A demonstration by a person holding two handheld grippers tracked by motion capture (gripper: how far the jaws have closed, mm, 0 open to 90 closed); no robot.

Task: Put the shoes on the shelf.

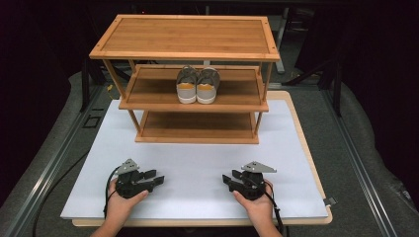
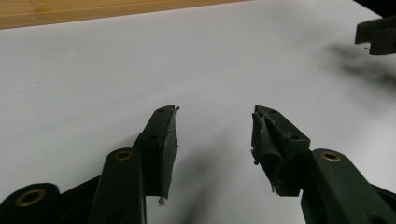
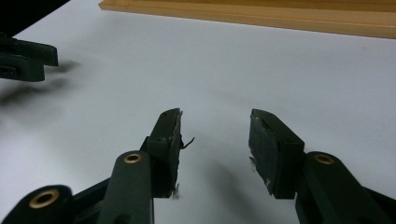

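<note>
Jaws spread, empty, on left gripper (image 1: 157, 178) and right gripper (image 1: 228, 179), low over white board (image 1: 197, 163); shoes (image 1: 197, 85) paired on middle shelf of rack (image 1: 188, 49). Risk: top shelf may block reach, toppling a shoe

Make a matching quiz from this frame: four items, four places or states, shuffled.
Items:
1. pair of grey canvas shoes
2. left black two-jaw tool
3. three-tier bamboo rack
4. white rectangular board

Places or states:
A. far end of the board
B. middle shelf
C. open, empty
D. under both tools

Pairs: 1-B, 2-C, 3-A, 4-D
</note>
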